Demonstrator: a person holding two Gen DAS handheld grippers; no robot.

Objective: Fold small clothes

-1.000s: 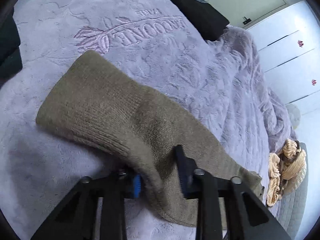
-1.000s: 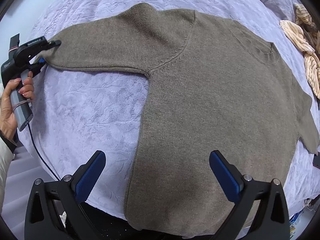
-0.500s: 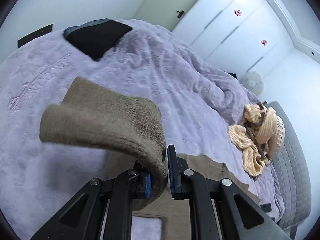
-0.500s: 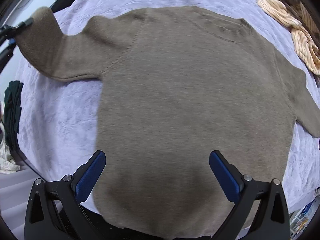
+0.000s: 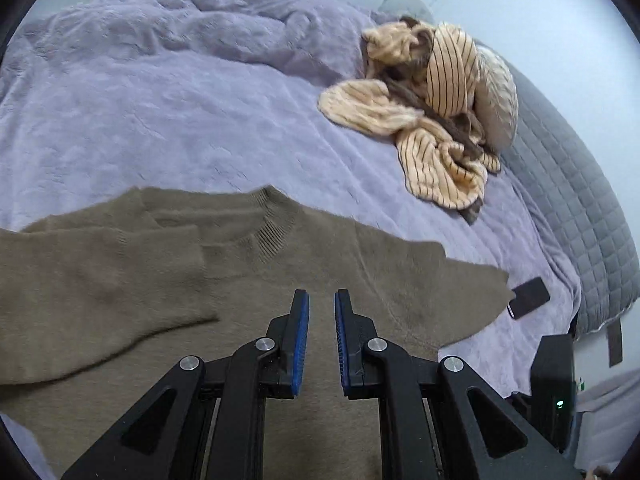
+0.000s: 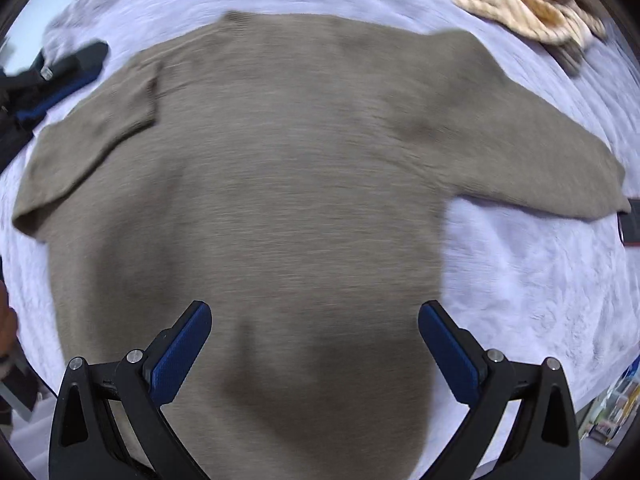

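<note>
An olive-brown knit sweater point(image 6: 280, 184) lies flat on the lilac bed cover point(image 6: 520, 280). Its left sleeve point(image 5: 92, 284) is folded in over the body; its right sleeve point(image 6: 552, 160) lies stretched out to the side. My left gripper point(image 5: 320, 304) hovers over the sweater's chest below the ribbed collar point(image 5: 272, 232), its jaws a narrow gap apart and holding nothing. It also shows at the left edge of the right wrist view point(image 6: 52, 80). My right gripper point(image 6: 314, 320) is wide open and empty above the sweater's lower body.
A crumpled beige striped garment point(image 5: 436, 120) lies at the far right of the bed, also seen in the right wrist view point(image 6: 528, 0). A dark phone point(image 5: 528, 298) lies by the right sleeve's cuff. A grey quilted headboard point(image 5: 580, 208) borders the bed.
My left gripper carried the left sleeve cuff up and over onto the sweater's body and let it go. My right gripper moved to the right along the hem, still open.
</note>
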